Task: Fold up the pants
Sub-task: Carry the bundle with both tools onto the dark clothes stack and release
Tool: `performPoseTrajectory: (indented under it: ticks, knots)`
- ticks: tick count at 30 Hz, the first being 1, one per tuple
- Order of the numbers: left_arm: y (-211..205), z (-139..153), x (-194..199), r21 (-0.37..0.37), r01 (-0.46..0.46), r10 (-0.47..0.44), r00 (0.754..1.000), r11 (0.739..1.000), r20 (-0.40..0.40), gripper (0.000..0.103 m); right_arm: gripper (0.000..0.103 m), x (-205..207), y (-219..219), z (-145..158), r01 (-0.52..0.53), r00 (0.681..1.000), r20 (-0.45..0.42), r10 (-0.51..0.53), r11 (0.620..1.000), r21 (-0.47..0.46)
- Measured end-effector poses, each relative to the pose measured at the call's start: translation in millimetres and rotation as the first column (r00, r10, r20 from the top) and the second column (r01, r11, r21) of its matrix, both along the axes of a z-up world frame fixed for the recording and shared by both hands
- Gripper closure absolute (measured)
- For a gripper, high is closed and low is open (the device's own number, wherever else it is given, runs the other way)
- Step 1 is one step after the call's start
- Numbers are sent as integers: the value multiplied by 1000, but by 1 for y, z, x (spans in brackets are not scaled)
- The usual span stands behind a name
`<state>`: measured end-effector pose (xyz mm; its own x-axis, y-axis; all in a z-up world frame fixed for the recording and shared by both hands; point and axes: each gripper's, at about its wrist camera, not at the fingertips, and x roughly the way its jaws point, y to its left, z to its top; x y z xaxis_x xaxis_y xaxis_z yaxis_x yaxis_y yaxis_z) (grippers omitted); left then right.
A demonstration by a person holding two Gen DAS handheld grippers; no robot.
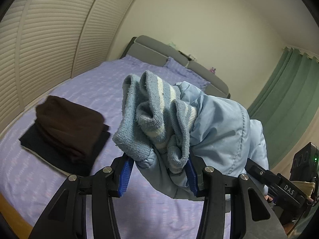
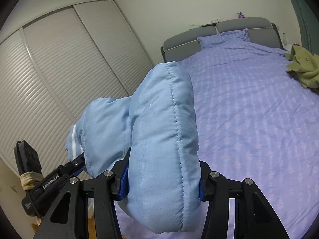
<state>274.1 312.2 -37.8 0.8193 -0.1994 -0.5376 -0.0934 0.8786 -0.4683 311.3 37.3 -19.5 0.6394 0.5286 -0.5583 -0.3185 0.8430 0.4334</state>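
Left wrist view showed the left gripper (image 1: 157, 171) clamped on the padded blue pants (image 1: 219, 123) at their ribbed waistband, the right gripper (image 2: 161, 181) pinching a quilted leg, both above the bed (image 2: 249, 99). Lowering evenly would probably keep edges aligned.
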Motion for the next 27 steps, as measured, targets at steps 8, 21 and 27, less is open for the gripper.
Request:
performPoseTrajectory:
  ticks: [8, 21, 27]
  knots:
    - [117, -11, 15, 24, -42, 42, 999, 999, -17, 57, 51, 33, 117, -25, -56, 997, -60, 58, 998, 40]
    - [233, -73, 89, -2, -80, 79, 991, 997, -108, 56, 50, 125, 242, -80, -166, 967, -191, 169, 986, 30]
    - [255, -110, 128, 42, -70, 77, 977, 997, -198, 56, 50, 156, 275, -121, -133, 954, -272, 128, 991, -2]
